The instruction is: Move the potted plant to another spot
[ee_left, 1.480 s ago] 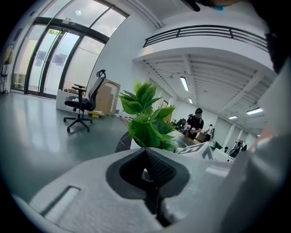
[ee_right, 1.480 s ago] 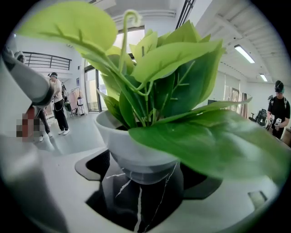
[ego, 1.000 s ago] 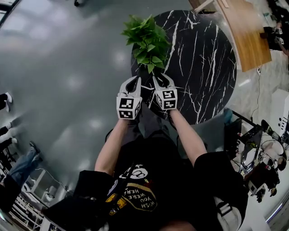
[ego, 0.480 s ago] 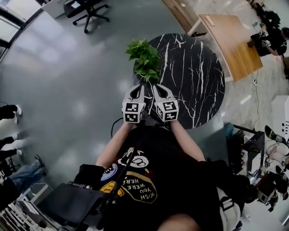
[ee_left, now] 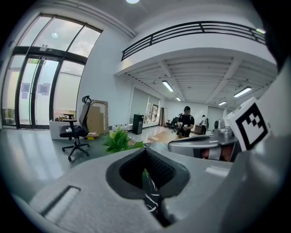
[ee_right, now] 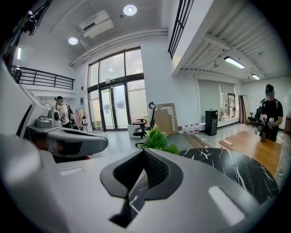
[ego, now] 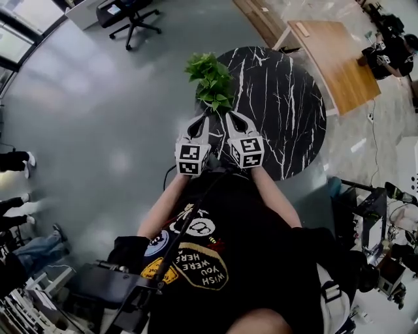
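A: Is the left hand-held gripper [ee_left: 145, 151] holding anything?
B: No. Its two jaws are pressed together with nothing in them. They are smooth grey plastic, with a black ribbed hollow inside.
A: And the right hand-held gripper [ee_right: 144, 153]?
B: The same. It is clenched tight and empty. Each one carries a white cube [ego: 189, 158] with black squares on it.
A: Are they near each other?
B: Yes, side by side. They touch nothing, and both point at the plant [ego: 210, 78].
A: Where is the plant?
B: Just past their tips, at the left edge of the desk [ego: 287, 111].
A: Which way does it stand?
B: Upright. Its leaves are bright green and pointed, and they bunch up and out. They cover the pot, so I cannot see it.
A: What is the desk like?
B: It is round, black and shiny, like stone, with thin white lines running across it.
A: And around it?
B: A smooth grey floor [ego: 98, 117] that shines, and a black chair [ego: 130, 14] on wheels far off.
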The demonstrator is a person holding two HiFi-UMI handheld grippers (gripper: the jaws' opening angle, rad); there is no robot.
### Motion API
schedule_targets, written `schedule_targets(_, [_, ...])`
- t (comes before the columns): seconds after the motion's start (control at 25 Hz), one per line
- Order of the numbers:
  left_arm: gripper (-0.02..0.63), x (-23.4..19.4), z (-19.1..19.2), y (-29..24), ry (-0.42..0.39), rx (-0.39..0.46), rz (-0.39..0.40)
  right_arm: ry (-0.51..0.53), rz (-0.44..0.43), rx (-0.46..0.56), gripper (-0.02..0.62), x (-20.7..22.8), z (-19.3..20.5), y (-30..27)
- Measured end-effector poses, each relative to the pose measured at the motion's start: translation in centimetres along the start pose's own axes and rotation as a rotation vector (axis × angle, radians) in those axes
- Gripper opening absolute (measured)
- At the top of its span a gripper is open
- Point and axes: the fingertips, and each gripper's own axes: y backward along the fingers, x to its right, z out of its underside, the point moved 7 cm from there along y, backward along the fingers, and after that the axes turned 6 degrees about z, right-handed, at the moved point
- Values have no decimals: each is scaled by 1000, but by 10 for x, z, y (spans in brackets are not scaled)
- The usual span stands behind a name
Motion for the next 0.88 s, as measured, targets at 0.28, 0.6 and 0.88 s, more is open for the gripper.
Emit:
schedule_targets(0.28, [5,8,8,13,16,-8,-4,0,-9,-4,2,-11,5,13])
schedule_targets(0.6, [5,10,11,15,24,-6,-7,-10,-7,-9,2,-11,9,18])
schedule_targets(0.88, [5,10,10,11,11,-17,9,-12,-7,-14,2,-10,7,14])
